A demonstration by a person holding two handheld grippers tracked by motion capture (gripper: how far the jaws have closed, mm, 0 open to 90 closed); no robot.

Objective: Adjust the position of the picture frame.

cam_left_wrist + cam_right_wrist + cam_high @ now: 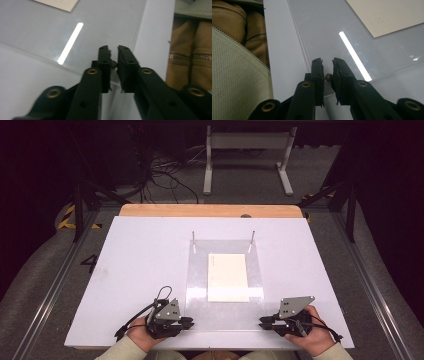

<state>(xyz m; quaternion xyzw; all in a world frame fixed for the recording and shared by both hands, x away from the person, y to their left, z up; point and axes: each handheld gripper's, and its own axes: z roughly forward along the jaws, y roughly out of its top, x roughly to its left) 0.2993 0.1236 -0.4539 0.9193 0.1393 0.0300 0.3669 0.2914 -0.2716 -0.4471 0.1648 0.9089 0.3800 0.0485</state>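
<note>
A clear plastic sheet (pixel 199 270) lies flat on the white table (pixel 140 265), with a cream paper (pixel 228 277) at its middle. Two thin metal pins (pixel 193 238) stand at its far corners. My left gripper (pixel 191 322) points inward at the sheet's near left corner (pixel 50 25), jaws almost together (pixel 113 47). At the near right corner (pixel 324 27) my right gripper (pixel 260 322) mirrors it, with only a narrow slit between the jaws (pixel 327 60). A small round metal piece shows between each pair of jaws. Whether the pads pinch the sheet I cannot tell.
A wooden strip (pixel 210 210) runs along the table's far edge. Beyond it, on the floor, are a white frame (pixel 247 155) and loose cables (pixel 165 170). The person's jacket (pixel 239 75) and trousers (pixel 192 50) sit close behind the table's near edge.
</note>
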